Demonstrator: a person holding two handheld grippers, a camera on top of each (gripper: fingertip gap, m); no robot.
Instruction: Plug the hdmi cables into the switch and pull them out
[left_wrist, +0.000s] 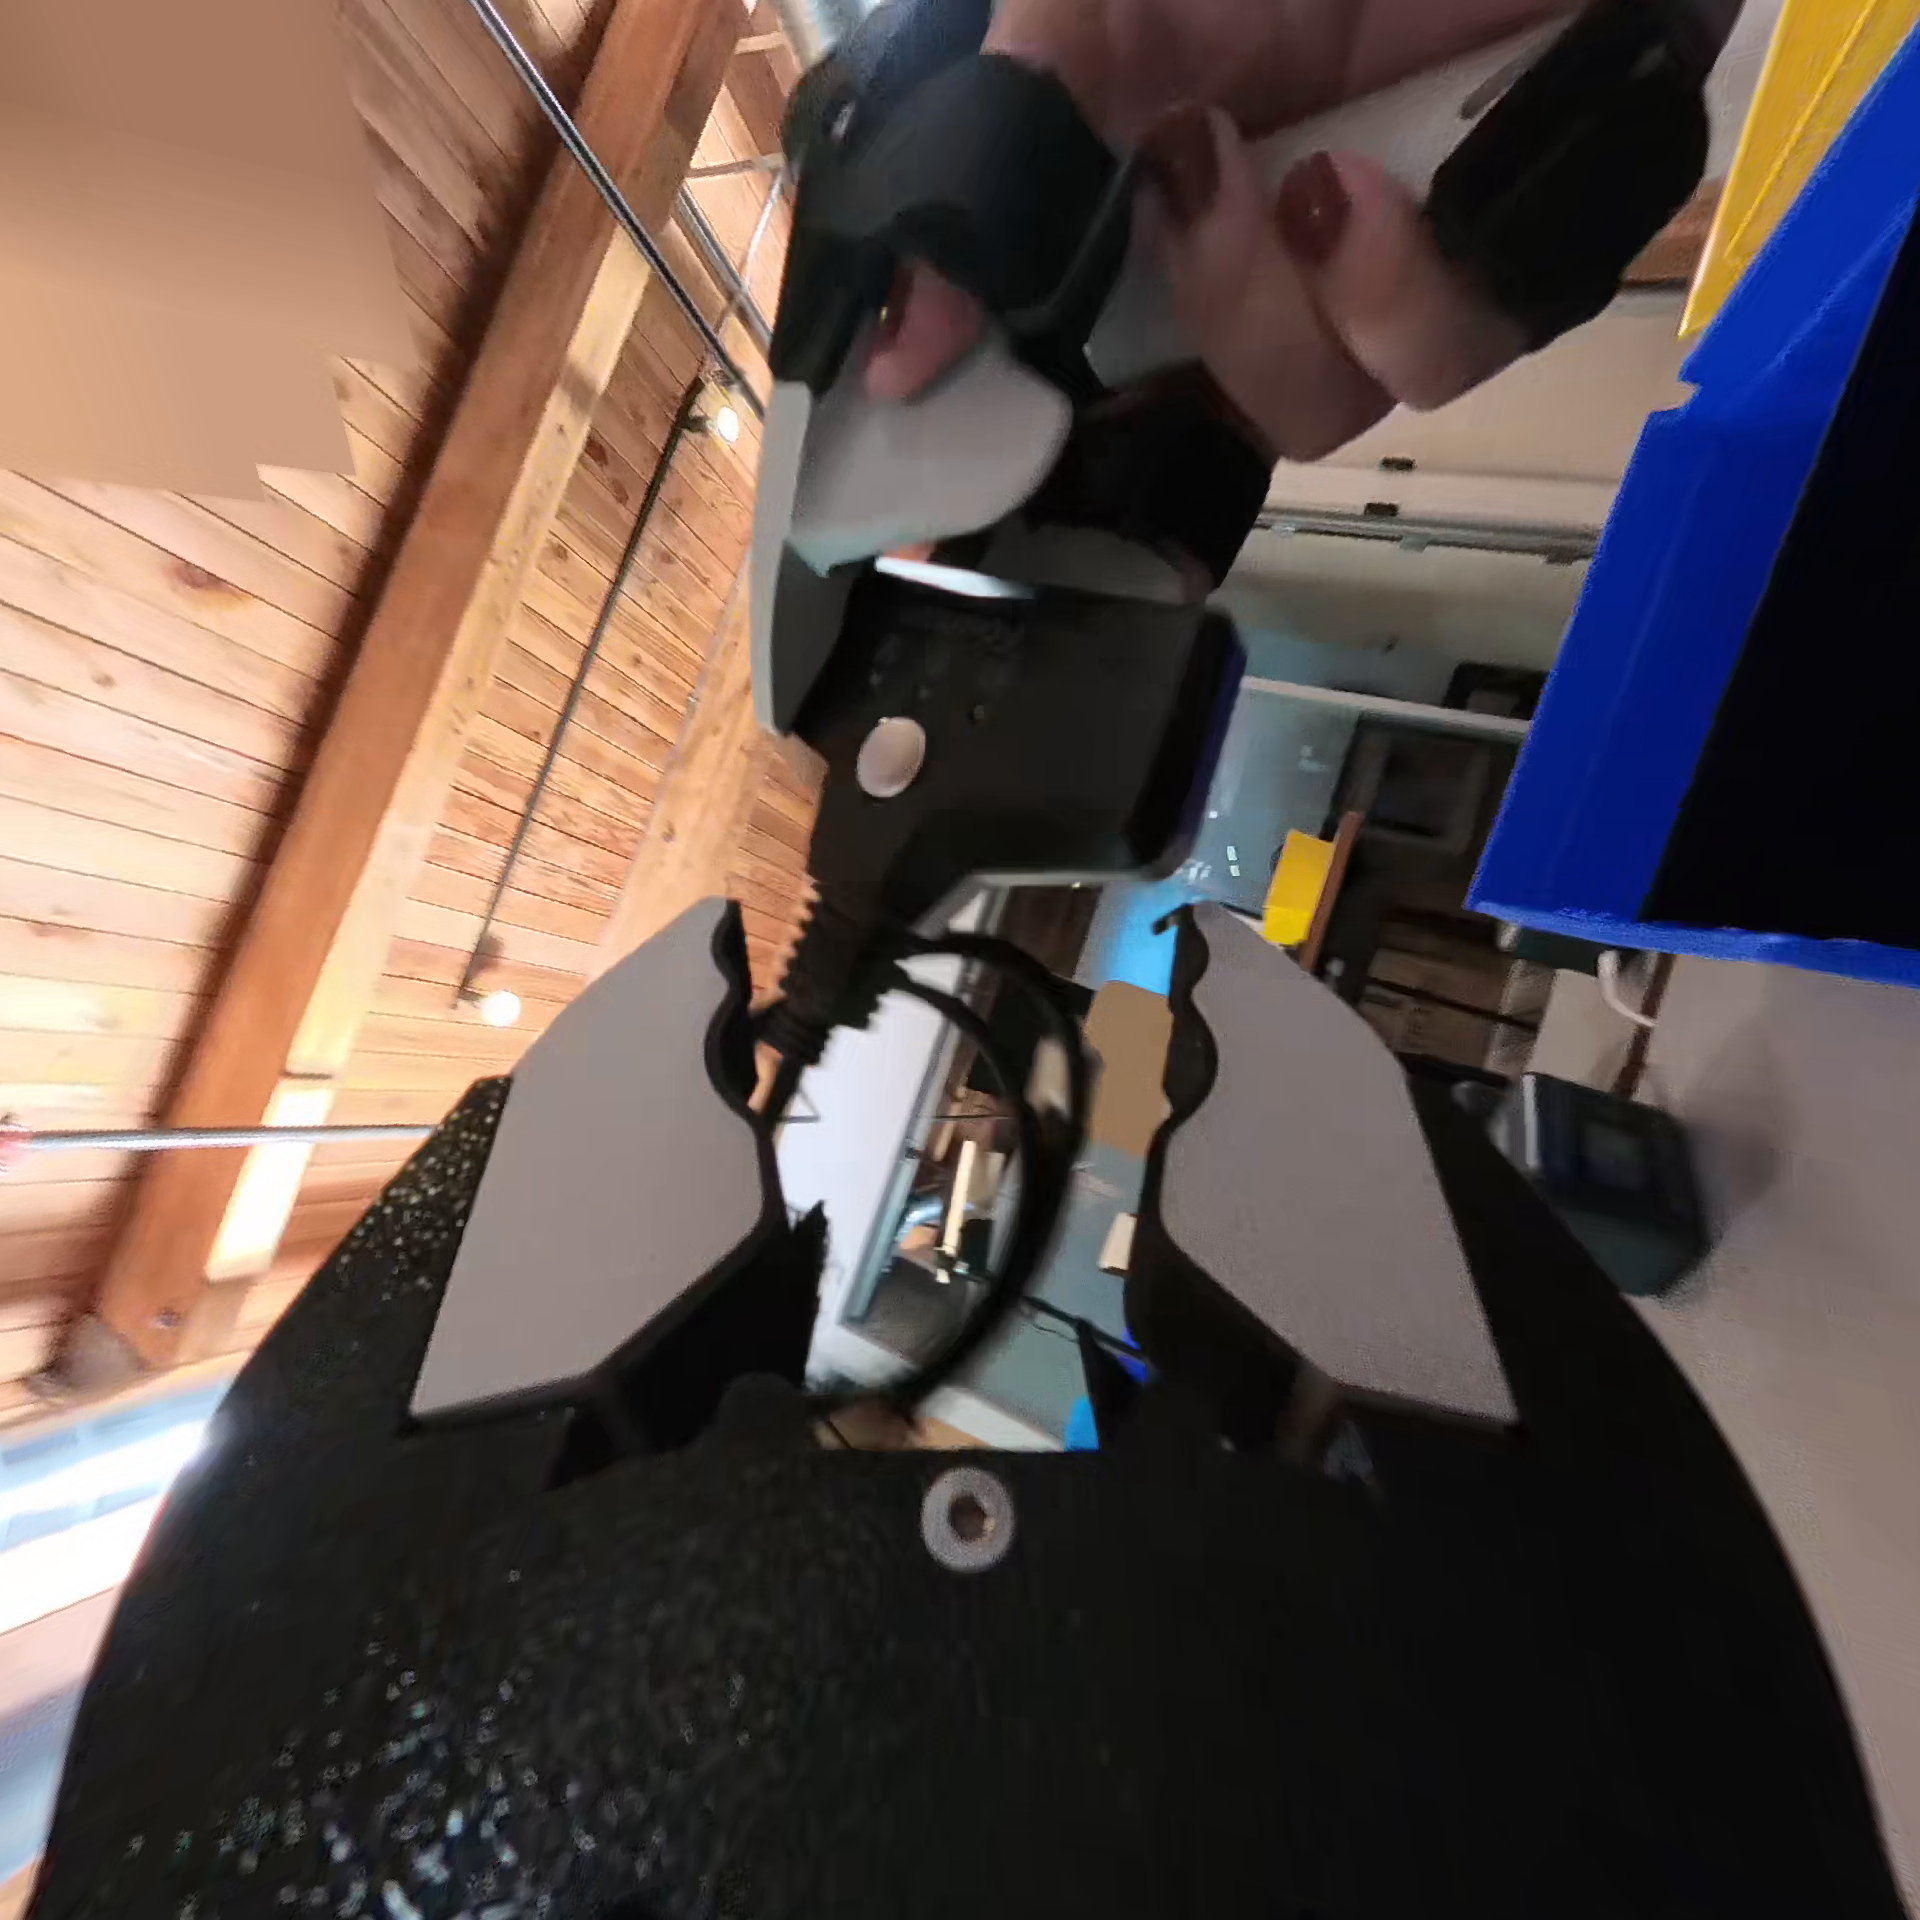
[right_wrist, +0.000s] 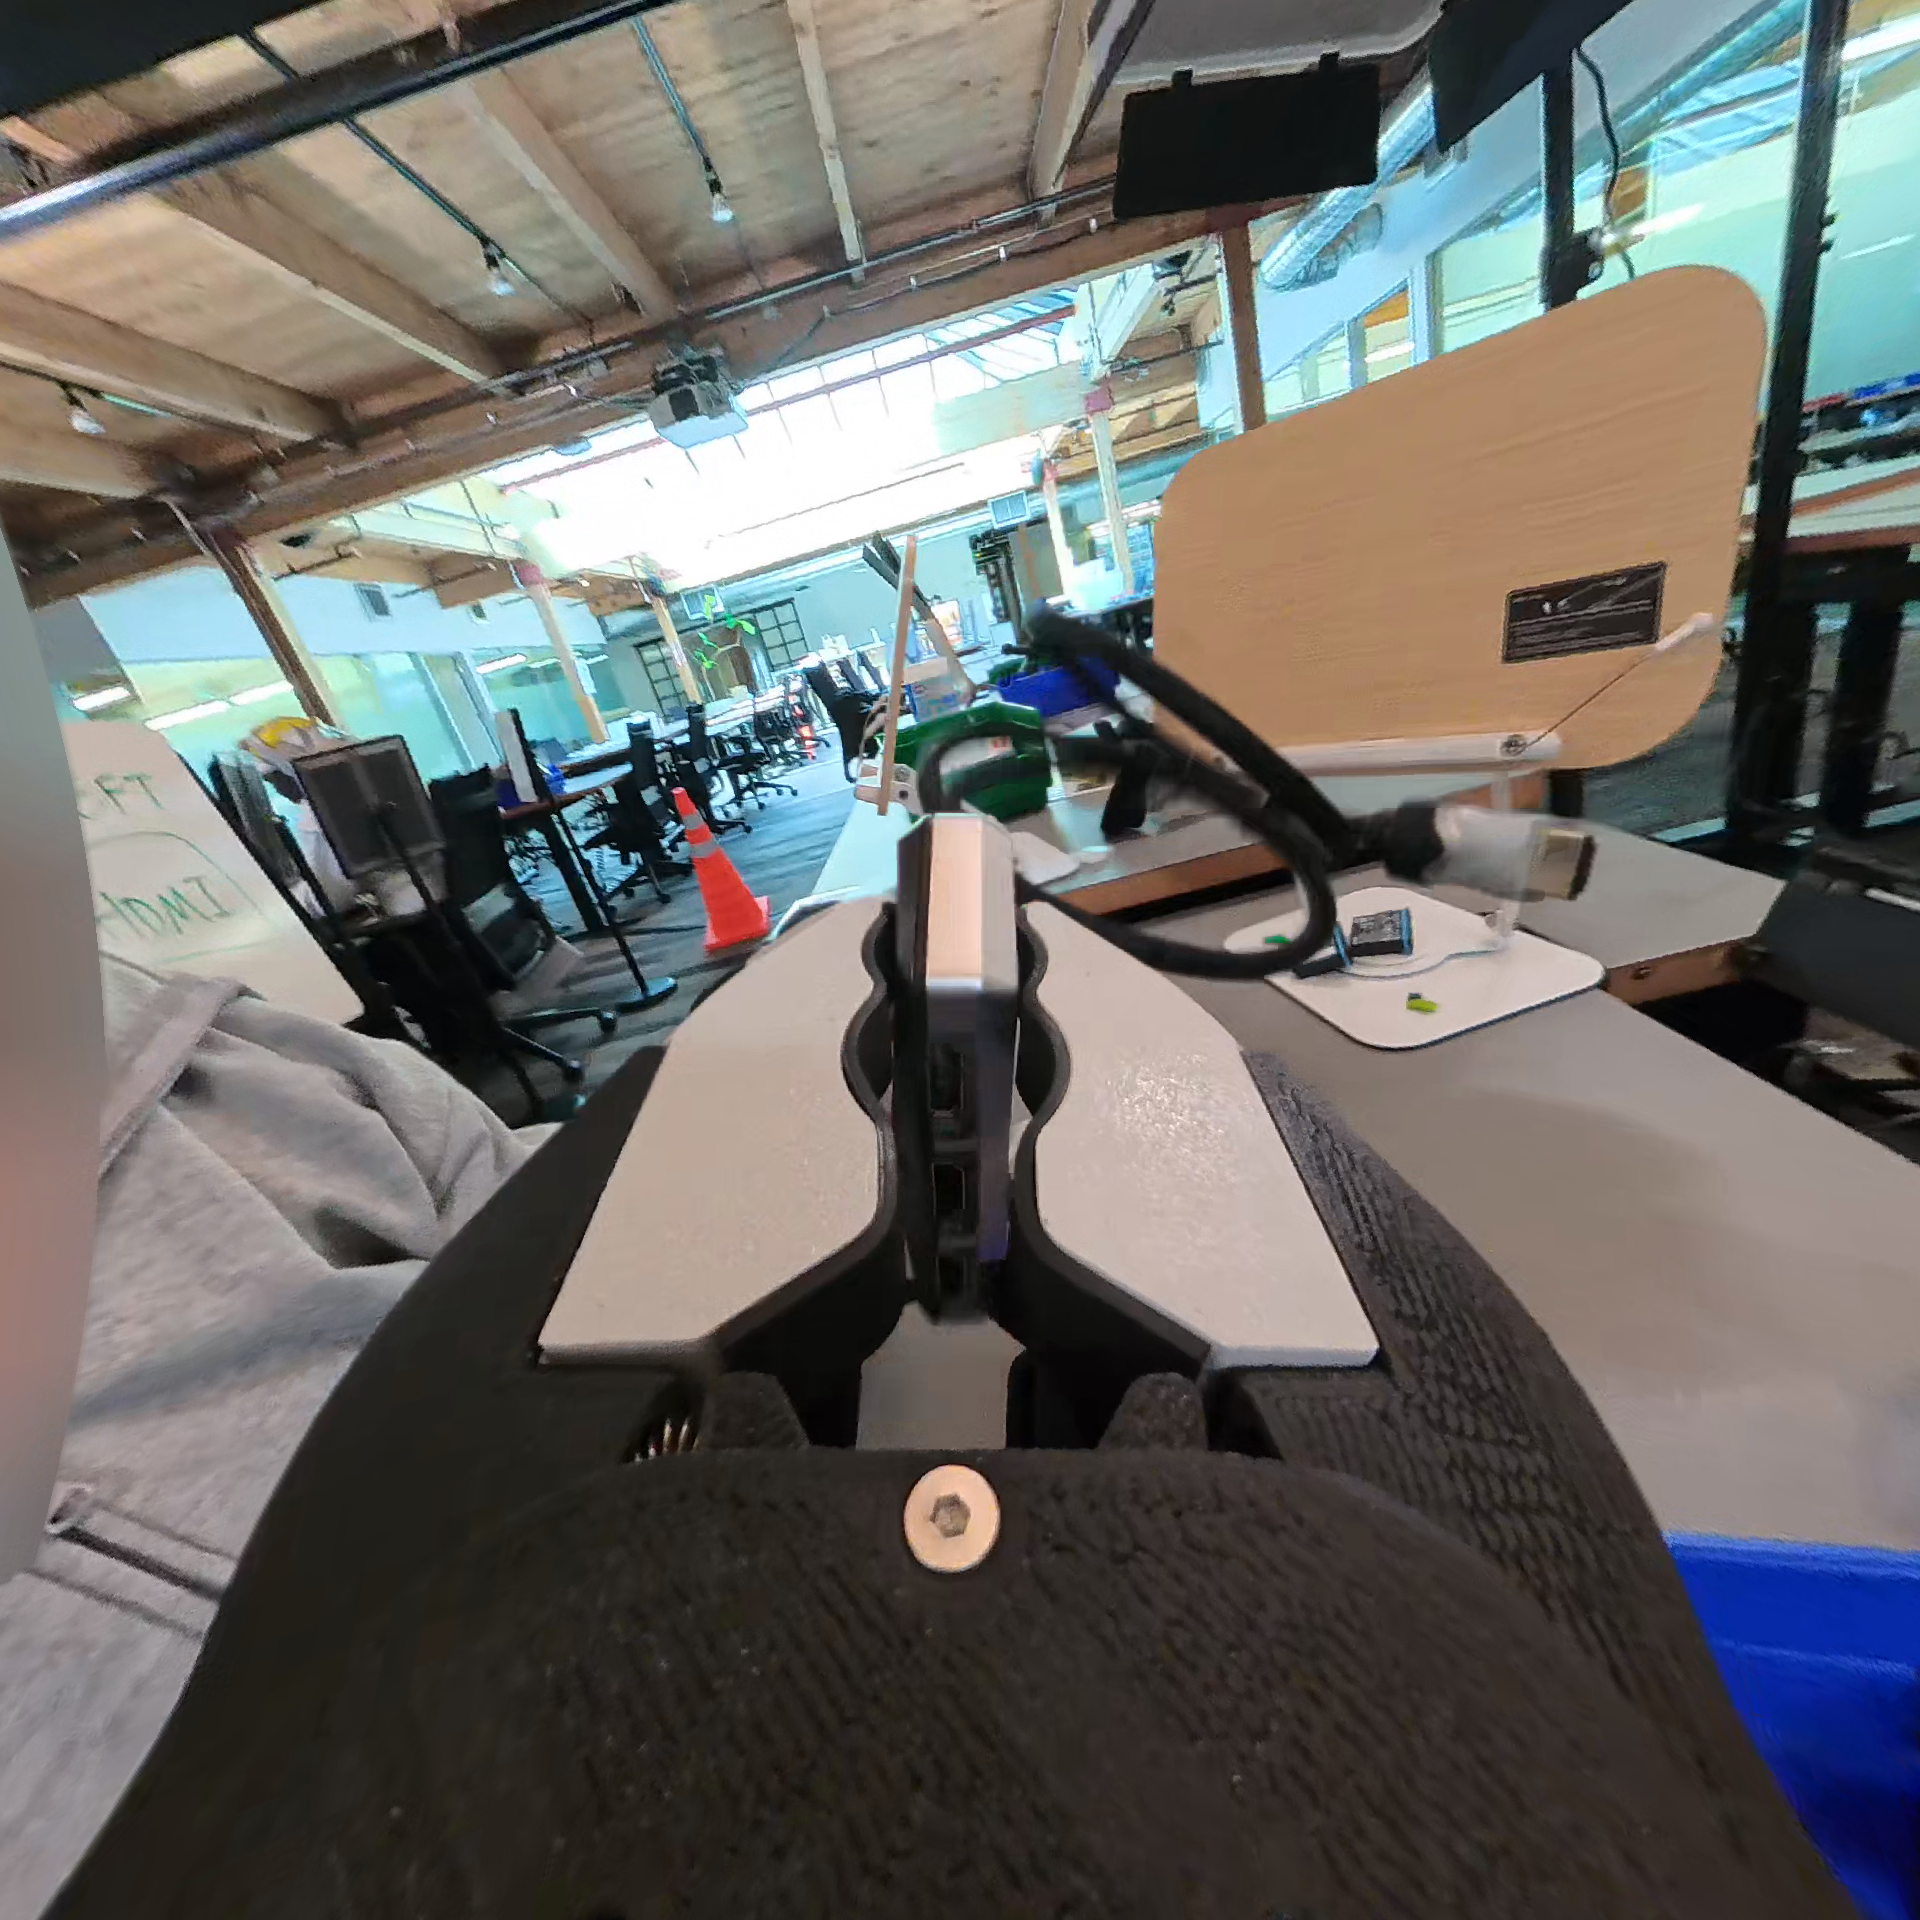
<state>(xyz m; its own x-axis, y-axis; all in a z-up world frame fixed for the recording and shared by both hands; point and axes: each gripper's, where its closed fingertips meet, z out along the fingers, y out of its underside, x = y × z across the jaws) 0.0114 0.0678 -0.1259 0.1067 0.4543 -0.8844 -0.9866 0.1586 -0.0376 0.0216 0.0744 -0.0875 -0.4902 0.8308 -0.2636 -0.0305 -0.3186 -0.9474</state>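
Note:
My right gripper (right_wrist: 951, 935) is shut on a thin black and silver hub (right_wrist: 961, 935), held edge-on with its ports facing me. A black cable (right_wrist: 1236, 821) loops off the hub to the right and ends in a silver plug (right_wrist: 1527, 862) hanging free above the table. In the left wrist view, the hub (left_wrist: 997, 727) hangs from the right gripper (left_wrist: 935, 561), which a hand (left_wrist: 1299, 260) holds. My left gripper (left_wrist: 956, 920) is open just below the hub. The cable's ribbed collar (left_wrist: 831, 966) and cable loop (left_wrist: 1049, 1091) lie between its fingers, close to the left pad (left_wrist: 727, 997).
A blue bin (left_wrist: 1714, 623) and a yellow bin (left_wrist: 1808, 125) stand right of the grippers. On the grey table (right_wrist: 1662, 1195) lie a white mat (right_wrist: 1455, 987) with small black parts (right_wrist: 1377, 930), and an upright wooden panel (right_wrist: 1455, 540). A grey sleeve (right_wrist: 260, 1195) is at left. Across from one pair of fingers to the other is roughly 5 cm.

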